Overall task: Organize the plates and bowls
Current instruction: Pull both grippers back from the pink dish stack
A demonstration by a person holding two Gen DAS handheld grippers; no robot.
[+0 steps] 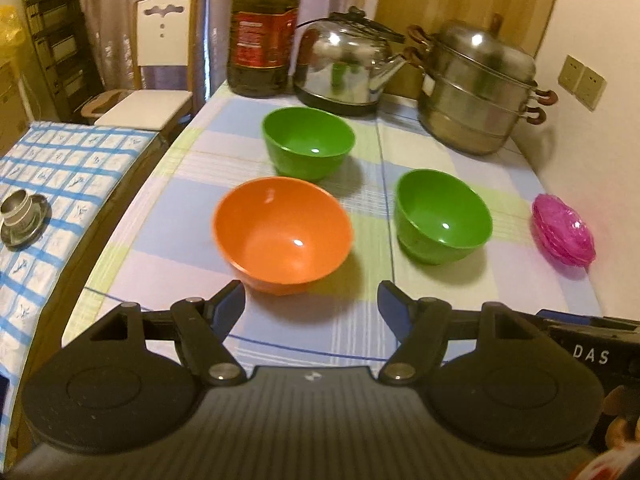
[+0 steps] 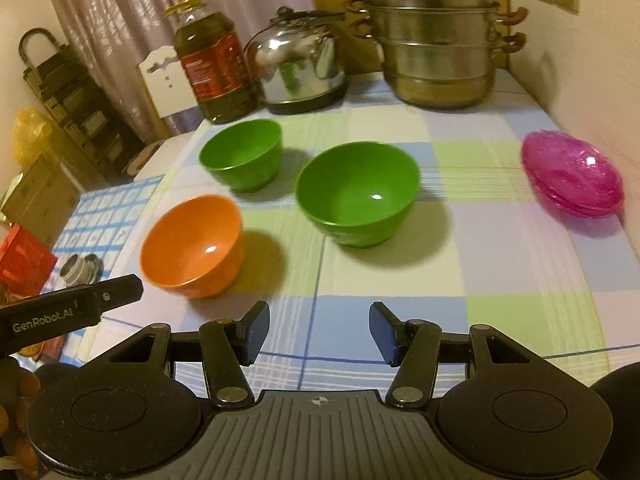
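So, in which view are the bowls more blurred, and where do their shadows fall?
Right wrist view: the near green bowl and pink plates are smeared by motion. Left wrist view: the orange bowl is only slightly soft. In both views, shadows fall to the bowls' right on the tablecloth.

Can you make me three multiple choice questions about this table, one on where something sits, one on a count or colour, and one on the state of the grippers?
1. Where are the pink plates?
A. By the wall at the table's right edge
B. Inside the steamer pot
C. Under the orange bowl

2. How many green bowls are there?
A. One
B. Two
C. Three

3. What is in the left gripper?
A. The orange bowl
B. A plate
C. Nothing, it is open

Answers: 1 A, the stack lies apart at the right edge. 2 B, the far green bowl and the near green bowl stand beside one orange bowl. 3 C, only tablecloth shows between its fingers.
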